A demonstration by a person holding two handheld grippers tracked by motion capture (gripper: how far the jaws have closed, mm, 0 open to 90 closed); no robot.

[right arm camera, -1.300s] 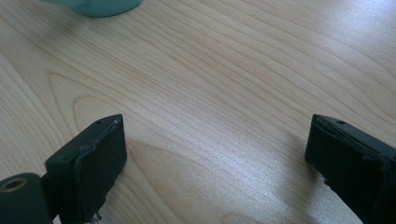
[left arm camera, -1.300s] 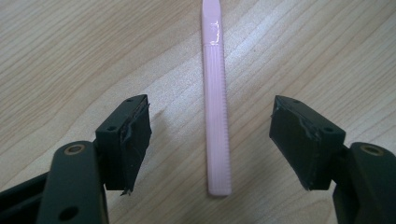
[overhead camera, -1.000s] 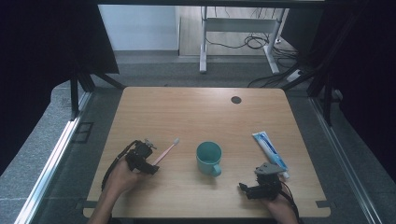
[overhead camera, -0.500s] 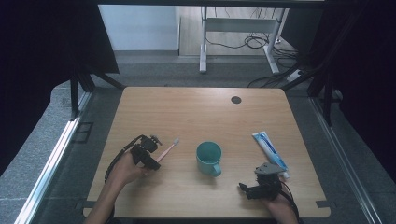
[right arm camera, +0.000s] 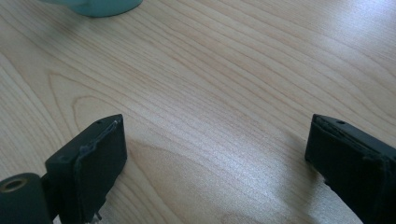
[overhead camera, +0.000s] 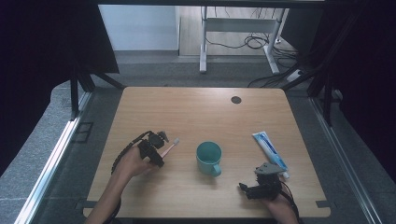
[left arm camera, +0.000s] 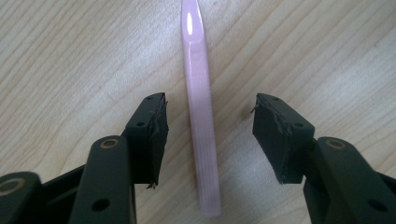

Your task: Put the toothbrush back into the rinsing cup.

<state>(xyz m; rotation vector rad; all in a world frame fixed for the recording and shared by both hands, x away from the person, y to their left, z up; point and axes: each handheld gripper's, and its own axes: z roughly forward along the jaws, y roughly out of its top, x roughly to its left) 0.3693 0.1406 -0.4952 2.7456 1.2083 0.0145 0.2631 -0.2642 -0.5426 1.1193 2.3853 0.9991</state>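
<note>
The pink toothbrush [left arm camera: 200, 116] is lying flat on the tabletop [overhead camera: 201, 112], at nine o'clock of the teal mug [overhead camera: 208, 157]. It is being straddled by the left tool [left arm camera: 208, 135], whose jaws have just been closing, neither pad touching it. The right tool [right arm camera: 215, 158] is being held wide over bare wood, at five o'clock of the mug.

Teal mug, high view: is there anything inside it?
The teal mug stands upright on the table and looks empty: inner wall and bottom show plain teal. The near inner wall is hidden behind the rim. The pink toothbrush lies outside it, to its left.
</note>
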